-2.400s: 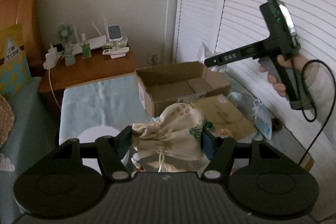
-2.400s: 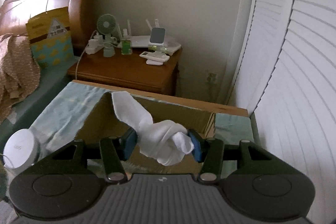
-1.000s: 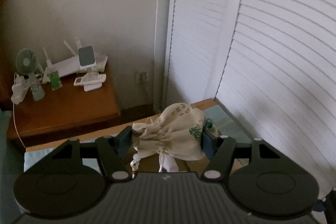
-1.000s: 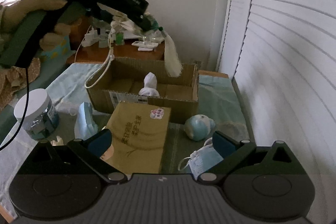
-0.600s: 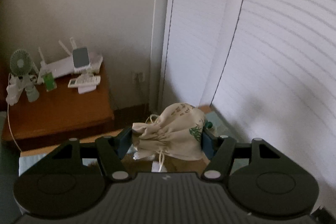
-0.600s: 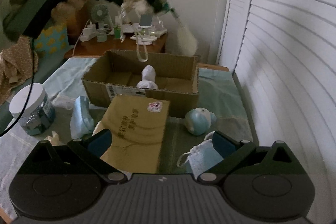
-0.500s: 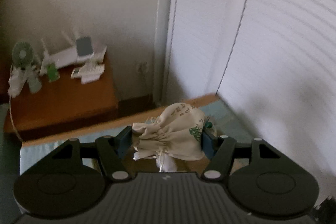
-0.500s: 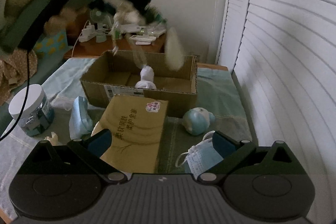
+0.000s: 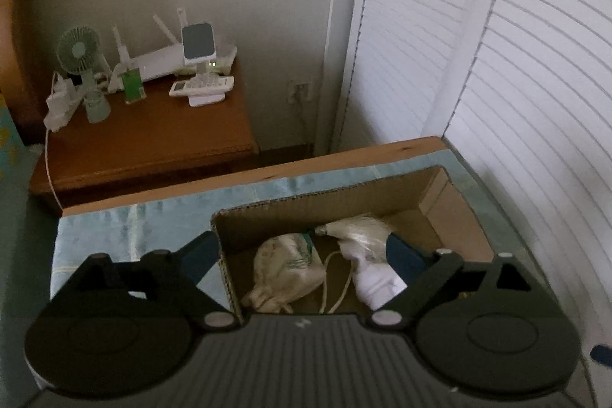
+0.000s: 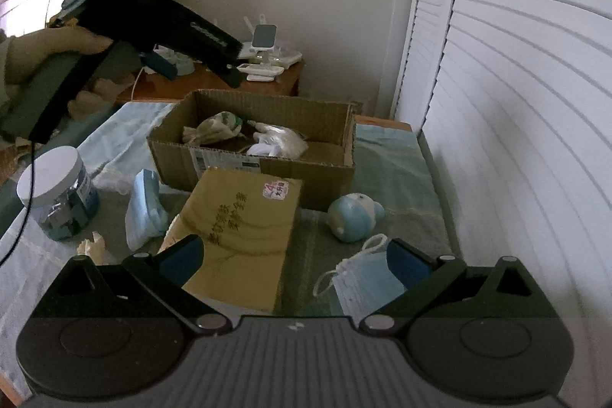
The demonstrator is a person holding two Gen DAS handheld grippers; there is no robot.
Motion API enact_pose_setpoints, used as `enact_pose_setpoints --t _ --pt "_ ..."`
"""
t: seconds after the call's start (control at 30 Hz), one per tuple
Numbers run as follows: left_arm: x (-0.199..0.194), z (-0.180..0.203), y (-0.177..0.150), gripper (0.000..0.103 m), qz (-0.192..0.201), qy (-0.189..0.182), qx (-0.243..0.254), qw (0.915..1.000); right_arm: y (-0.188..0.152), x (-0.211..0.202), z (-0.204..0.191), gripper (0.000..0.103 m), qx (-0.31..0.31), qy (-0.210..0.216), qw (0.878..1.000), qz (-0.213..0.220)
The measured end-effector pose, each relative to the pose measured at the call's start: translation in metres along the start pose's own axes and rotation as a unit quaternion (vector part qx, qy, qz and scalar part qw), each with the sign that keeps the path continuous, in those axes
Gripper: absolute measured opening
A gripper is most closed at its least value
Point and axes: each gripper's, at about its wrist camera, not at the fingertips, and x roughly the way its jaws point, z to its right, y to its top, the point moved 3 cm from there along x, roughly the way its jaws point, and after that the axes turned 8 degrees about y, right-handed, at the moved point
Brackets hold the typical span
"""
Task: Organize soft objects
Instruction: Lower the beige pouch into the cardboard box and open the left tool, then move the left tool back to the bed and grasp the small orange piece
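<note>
The left gripper (image 9: 302, 257) hangs above the cardboard box (image 9: 455, 205), its jaws opening with nothing pressed between the pads. The drawstring pouch (image 9: 285, 264) lies released on the box floor, directly below the jaws. Just beside it in the box lie a white sock (image 9: 376, 280) and a pale tassel (image 9: 357, 230).

The right gripper (image 10: 292, 257) is spread wide and empty, held over the table in front of the box.

Progress: three soft items are in the box. Still outside on the green cloth (image 10: 397, 174): a face mask (image 10: 365, 283) near the right gripper's right finger, a blue round toy (image 10: 354, 217) beside the box, and a blue folded cloth item (image 10: 143, 205) to the left. A flat yellow package (image 10: 244, 236) and a jar (image 10: 57, 194) also stand on the table. Judged from this, the task is partly complete.
</note>
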Motion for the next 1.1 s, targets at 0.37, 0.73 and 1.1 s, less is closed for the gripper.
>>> enact_pose_setpoints --t 0.37,0.73,1.1 --pt "-0.063 0.003 -0.051 0.097 0.055 -0.003 0.05 0.9972 -0.018 -0.014 -0.005 0.103 -0.005 0.001 1.0 -0.004" --pt "-0.102 -0.005 -0.139 0.099 0.06 0.009 0.048 0.997 -0.044 -0.029 -0.018 0.103 -0.02 0.009 1.0 -0.014" --pt "-0.09 -0.009 -0.212 0.1 0.014 -0.005 0.052 0.9985 -0.075 -0.025 -0.025 0.103 -0.01 0.011 0.999 -0.043"
